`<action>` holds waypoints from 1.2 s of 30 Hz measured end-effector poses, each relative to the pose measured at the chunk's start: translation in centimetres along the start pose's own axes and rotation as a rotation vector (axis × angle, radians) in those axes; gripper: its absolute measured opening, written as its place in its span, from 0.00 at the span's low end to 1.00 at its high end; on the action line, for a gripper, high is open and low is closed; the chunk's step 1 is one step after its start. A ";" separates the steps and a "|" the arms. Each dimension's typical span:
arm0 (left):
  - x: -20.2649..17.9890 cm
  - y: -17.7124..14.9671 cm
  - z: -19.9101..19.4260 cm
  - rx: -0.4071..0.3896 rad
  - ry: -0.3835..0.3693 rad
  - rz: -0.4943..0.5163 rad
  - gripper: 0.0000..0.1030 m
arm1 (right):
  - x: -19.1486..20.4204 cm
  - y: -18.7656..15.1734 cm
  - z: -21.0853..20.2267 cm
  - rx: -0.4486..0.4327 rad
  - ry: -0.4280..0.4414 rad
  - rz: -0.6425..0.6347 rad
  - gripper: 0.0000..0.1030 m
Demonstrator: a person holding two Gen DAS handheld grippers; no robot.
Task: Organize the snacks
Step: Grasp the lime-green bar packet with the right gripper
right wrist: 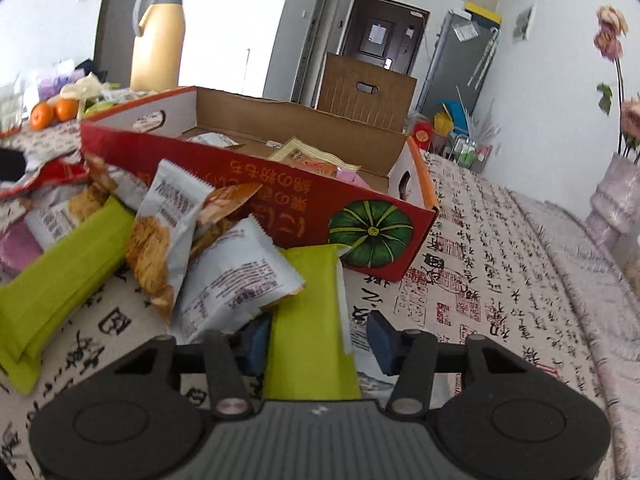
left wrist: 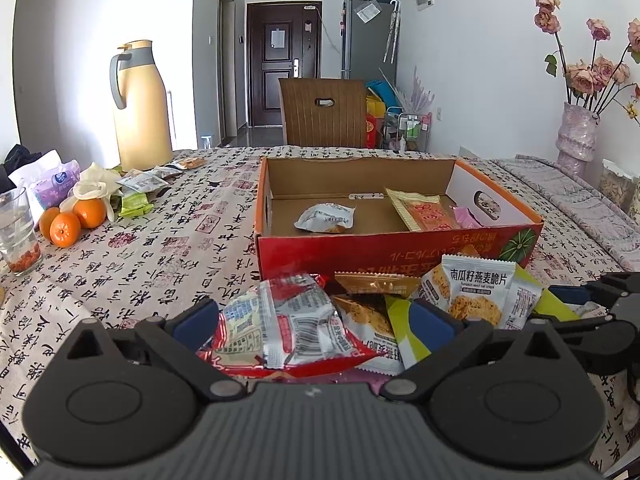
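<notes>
Your right gripper (right wrist: 318,340) straddles a green snack packet (right wrist: 310,320) against the red box (right wrist: 256,184), jaws narrowed but its right pad apart, ready to lift it in, while your left gripper (left wrist: 316,320) waits wide over the snack pile (left wrist: 304,320)

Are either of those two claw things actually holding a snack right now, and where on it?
The right gripper straddles the near end of a green packet, but a gap shows beside one pad, so no firm hold. The left gripper stands open around the snack pile, gripping nothing.
</notes>
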State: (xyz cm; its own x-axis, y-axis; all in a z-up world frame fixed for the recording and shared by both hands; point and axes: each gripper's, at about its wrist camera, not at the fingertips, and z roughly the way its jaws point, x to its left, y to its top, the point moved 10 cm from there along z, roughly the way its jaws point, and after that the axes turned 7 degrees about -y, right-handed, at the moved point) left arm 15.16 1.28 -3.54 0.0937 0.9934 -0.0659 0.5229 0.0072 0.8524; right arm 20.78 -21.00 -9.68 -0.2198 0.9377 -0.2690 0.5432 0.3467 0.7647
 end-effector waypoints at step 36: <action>1.0 0.7 -0.6 -0.014 0.006 -0.034 1.00 | -4.4 1.3 -5.8 -0.149 0.030 0.469 0.33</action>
State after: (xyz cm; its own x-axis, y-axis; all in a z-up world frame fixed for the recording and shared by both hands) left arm 15.08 2.37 -2.67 0.0707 0.9933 -0.0919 0.5139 0.0427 0.8568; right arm 17.73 -24.78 -4.04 -0.0037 0.9901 0.1401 0.4681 -0.1221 0.8752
